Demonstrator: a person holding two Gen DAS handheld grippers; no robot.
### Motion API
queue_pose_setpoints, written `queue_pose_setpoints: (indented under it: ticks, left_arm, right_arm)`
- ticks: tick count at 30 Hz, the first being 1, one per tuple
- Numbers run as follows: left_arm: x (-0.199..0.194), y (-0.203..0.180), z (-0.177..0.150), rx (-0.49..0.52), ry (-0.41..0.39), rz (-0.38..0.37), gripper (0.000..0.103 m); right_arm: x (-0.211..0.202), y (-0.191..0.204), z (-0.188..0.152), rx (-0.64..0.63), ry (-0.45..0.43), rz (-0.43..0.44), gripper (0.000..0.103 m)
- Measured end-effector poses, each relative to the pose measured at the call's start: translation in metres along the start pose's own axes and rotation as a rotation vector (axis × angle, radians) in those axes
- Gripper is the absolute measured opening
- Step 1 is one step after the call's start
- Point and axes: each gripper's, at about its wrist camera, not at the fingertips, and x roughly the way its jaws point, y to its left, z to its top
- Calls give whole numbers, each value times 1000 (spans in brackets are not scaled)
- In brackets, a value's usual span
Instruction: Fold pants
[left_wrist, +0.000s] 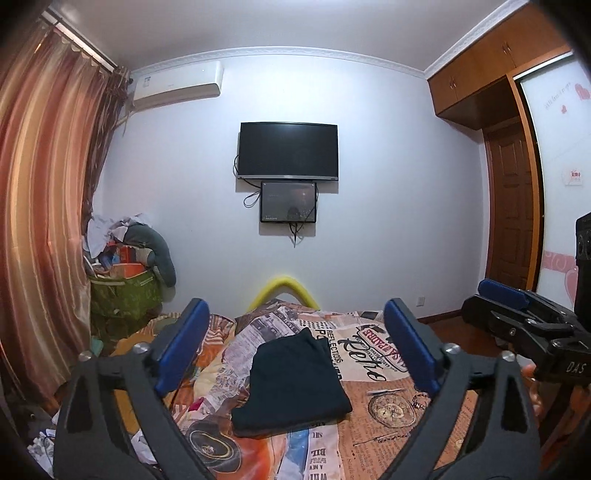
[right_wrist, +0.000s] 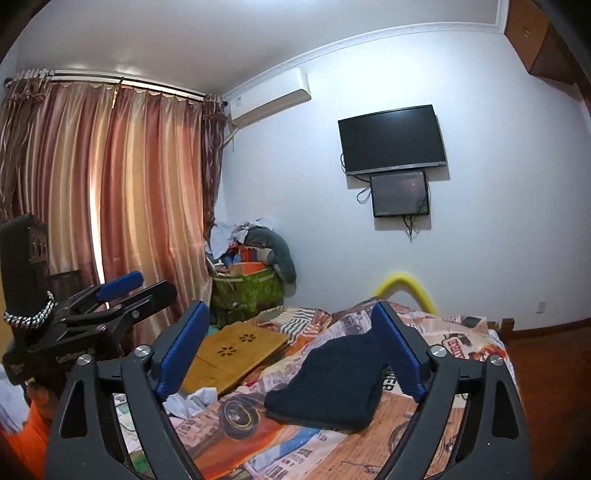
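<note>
Folded dark pants (left_wrist: 291, 384) on bedspread (left_wrist: 384, 406), green bag (left_wrist: 125, 295) heaped with clutter, both tongs (left_wrist: 295, 343) (right_wrist: 291, 343) wide, empty

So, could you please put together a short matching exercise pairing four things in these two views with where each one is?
Things:
1. folded dark pants
2. television
3. air conditioner
4. wooden lap tray

Places:
A. high on the wall, next to the curtain rod
B. on the bed, left of the pants, near the curtain side
C. flat on the printed bedspread, ahead of both open grippers
D. mounted mid-wall, above a smaller screen

Pairs: 1-C, 2-D, 3-A, 4-B
</note>
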Motion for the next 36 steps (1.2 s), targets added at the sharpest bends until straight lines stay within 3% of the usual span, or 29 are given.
queue_pose_setpoints:
  ticks: [2, 36]
  left_arm:
    - [-1, -1, -2, 2, 2, 7, 102]
    - [6, 4, -14, -29, 41, -21, 102]
  right_arm:
    - [-2, 4, -1, -11, -5, -21, 103]
    - [-12, 5, -10, -16, 25, -69, 103]
